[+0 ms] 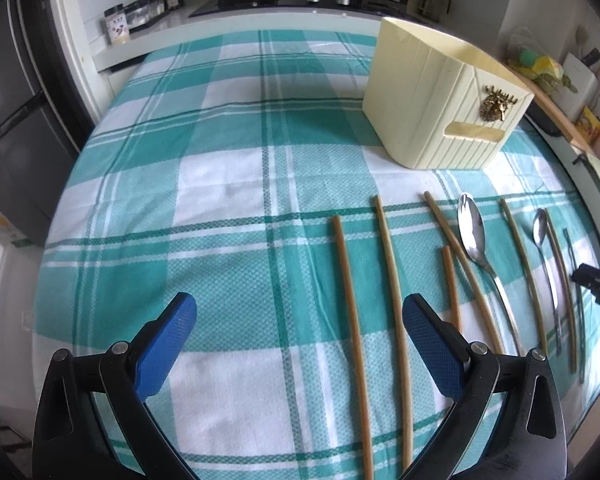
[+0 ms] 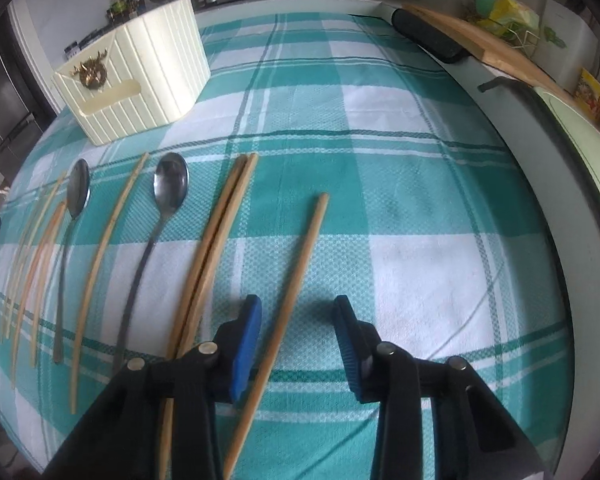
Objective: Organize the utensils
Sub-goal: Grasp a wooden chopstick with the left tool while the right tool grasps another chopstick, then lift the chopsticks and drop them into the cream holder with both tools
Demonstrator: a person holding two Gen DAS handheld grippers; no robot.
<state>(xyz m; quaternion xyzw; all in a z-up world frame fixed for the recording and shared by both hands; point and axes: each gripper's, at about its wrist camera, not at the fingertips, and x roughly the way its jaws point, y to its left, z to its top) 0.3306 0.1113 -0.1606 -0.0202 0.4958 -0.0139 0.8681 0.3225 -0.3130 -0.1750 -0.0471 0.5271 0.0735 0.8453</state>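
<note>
Hovering over the teal-checked tablecloth (image 2: 420, 200), the right gripper (image 2: 298, 332) straddles a lone chopstick (image 2: 300, 264) — blue pads apart, not touching it. The left gripper (image 1: 298, 340) hangs wide open with nothing between its pads. Spoons (image 2: 171, 188) and more chopsticks (image 1: 348, 300) lie in a row before the cream holder (image 1: 440, 120).
</note>
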